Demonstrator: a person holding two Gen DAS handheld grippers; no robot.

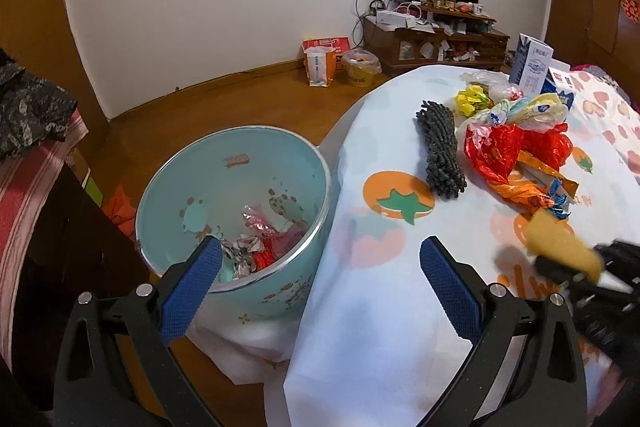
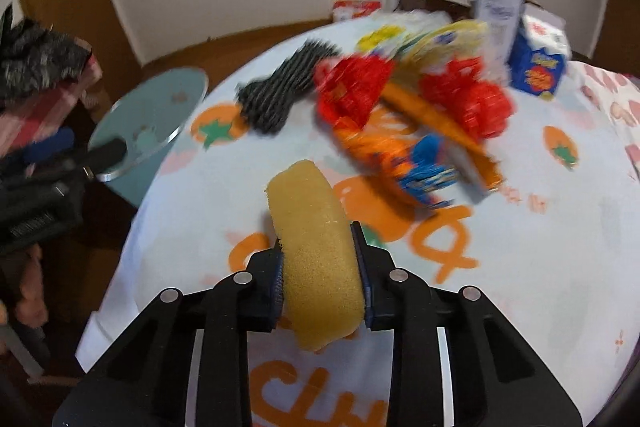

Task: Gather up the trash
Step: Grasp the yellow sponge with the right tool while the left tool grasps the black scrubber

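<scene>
My right gripper [image 2: 320, 259] is shut on a yellow sponge [image 2: 314, 247] and holds it above the table; the sponge also shows blurred in the left wrist view [image 1: 560, 247]. My left gripper [image 1: 320, 259] is open and empty, between the light blue trash bin [image 1: 192, 179] and the table edge. The bin stands on the floor left of the table and holds crumpled wrappers [image 1: 260, 247]. A heap of red, orange and yellow wrappers [image 1: 516, 147] lies on the table, also seen in the right wrist view [image 2: 420, 99].
A grey chenille cloth [image 1: 440, 151] lies left of the heap on the fruit-print tablecloth [image 1: 380, 287]. Milk cartons [image 1: 532, 63] stand at the table's far side. A dark cabinet with striped fabric [image 1: 36, 187] stands left of the bin.
</scene>
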